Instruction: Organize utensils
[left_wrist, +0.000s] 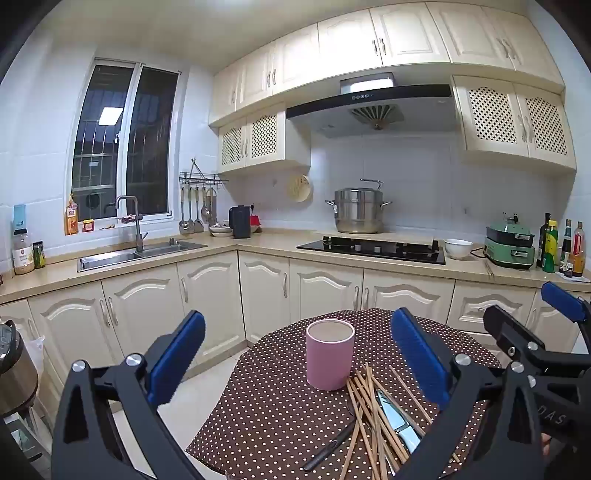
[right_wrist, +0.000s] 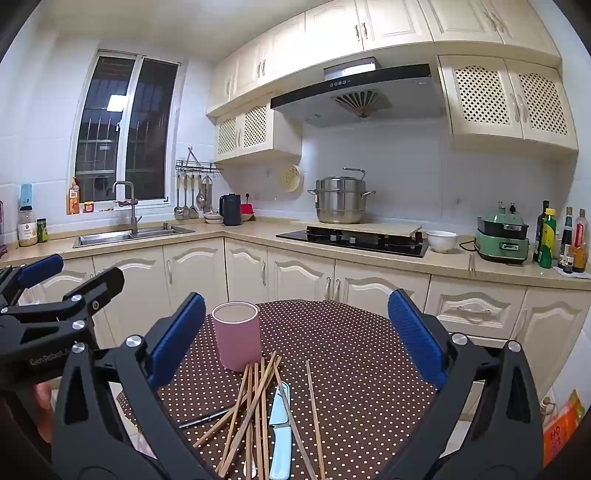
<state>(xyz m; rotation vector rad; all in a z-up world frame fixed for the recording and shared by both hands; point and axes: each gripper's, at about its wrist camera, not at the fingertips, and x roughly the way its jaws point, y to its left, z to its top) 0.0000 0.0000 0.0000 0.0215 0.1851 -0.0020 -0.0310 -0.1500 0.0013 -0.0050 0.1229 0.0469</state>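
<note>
We hold both grippers over the near edge of a small table (left_wrist: 280, 398) draped in a brown cloth with white dots, and both stand with their blue pads spread wide apart and nothing between them. The left gripper (left_wrist: 297, 354) hangs above the near left part of the table, the right gripper (right_wrist: 295, 332) just beside it to the right; each shows at the edge of the other's wrist view, close but apart. On the cloth stands a pink cup (left_wrist: 330, 354), upright and open at the top, near the middle of the table and a little to the left. Just nearer than the cup lies a loose heap of wooden chopsticks (right_wrist: 255, 410), crossed over one another, their far tips reaching up to the cup's base — whether they touch it we cannot tell. One chopstick (right_wrist: 314, 413) lies apart from the heap on its right side. Among the sticks lies a pale blue knife (right_wrist: 279, 432), lengthwise from near to far, and a dark slim utensil (left_wrist: 328, 446) pokes out at the heap's left side; what kind it is we cannot make out. Beyond the table runs a kitchen counter (left_wrist: 258, 245) — a sink (left_wrist: 140, 253) at far left, a steel pot (left_wrist: 358, 210) on the black stove (left_wrist: 373, 249) further right.
</note>
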